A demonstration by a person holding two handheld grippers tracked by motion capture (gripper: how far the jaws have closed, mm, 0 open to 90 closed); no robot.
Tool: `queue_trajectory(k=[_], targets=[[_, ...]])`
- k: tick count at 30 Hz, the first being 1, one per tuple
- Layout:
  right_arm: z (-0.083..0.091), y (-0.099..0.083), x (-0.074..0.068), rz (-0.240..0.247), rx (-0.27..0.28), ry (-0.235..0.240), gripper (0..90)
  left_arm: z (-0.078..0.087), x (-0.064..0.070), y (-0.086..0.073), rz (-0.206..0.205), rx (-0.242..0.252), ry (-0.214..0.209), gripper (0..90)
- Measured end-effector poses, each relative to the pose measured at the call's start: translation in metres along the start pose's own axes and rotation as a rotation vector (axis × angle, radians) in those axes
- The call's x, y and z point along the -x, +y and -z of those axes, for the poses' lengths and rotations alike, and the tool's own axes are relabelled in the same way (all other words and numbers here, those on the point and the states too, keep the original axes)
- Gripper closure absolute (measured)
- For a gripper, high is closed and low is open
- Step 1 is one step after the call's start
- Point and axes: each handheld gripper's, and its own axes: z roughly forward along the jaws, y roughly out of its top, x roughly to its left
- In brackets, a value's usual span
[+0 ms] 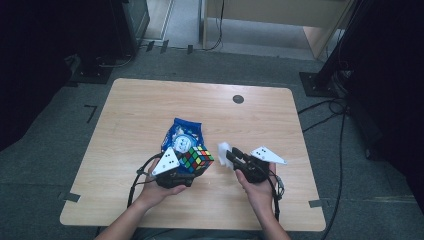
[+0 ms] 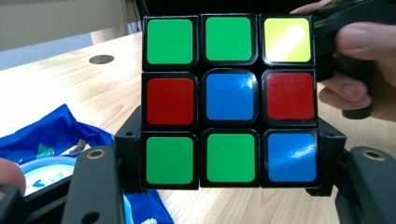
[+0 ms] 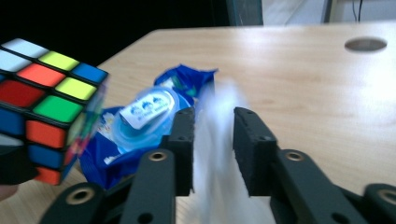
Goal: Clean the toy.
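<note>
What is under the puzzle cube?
The puzzle cube, gripped by the left claw, sits above a blue wipes pack on the table. The pack's near end is hidden.

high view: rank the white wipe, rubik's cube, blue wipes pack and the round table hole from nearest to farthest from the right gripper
1. white wipe: pinched in the jaws of the right gripper.
2. rubik's cube: just to its left, held by the left gripper.
3. blue wipes pack: left and a little further back, behind the cube.
4. round table hole: near the table's far edge.
</note>
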Motion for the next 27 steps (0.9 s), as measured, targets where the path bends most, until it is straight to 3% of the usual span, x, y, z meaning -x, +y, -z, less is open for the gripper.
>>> queue_trajectory(k=[3, 5, 7, 9, 12, 17, 20, 25, 26, 27], targets=[[0.0, 0.0, -0.011, 0.144, -0.01, 0.017, 67.4, 0.001, -0.002, 0.001, 0.016, 0.001, -0.009, 34.1], [-0.004, -0.004, -0.019, 0.257, -0.02, 0.051, 60.5, 0.002, -0.003, 0.001, 0.024, -0.001, -0.02, 34.1], [-0.01, -0.009, -0.026, 0.404, -0.014, 0.066, 48.4, 0.002, -0.004, 0.002, 0.037, -0.001, -0.029, 34.1], [-0.015, -0.015, -0.031, 0.538, 0.009, 0.068, 42.2, 0.003, -0.007, 0.002, 0.056, -0.007, -0.044, 34.1], [-0.019, -0.022, -0.036, 0.664, 0.041, 0.073, 33.5, 0.002, -0.009, 0.003, 0.074, -0.018, -0.05, 34.1], [-0.021, -0.029, -0.047, 0.794, 0.095, 0.09, 28.8, 0.003, -0.013, 0.004, 0.126, -0.013, -0.077, 34.0], [-0.022, -0.031, -0.054, 0.823, 0.12, 0.106, 26.9, 0.002, -0.013, 0.004, 0.142, -0.022, -0.089, 34.0], [-0.023, -0.033, -0.061, 0.856, 0.145, 0.065, 31.8, 0.0, -0.01, 0.005, 0.143, -0.031, -0.085, 34.0], [-0.023, -0.033, -0.061, 0.844, 0.145, 0.057, 39.4, 0.001, -0.011, 0.005, 0.157, -0.017, -0.081, 34.0], [-0.022, -0.034, -0.061, 0.831, 0.124, 0.08, 62.0, 0.002, -0.013, 0.006, 0.175, 0.001, -0.087, 34.0]])
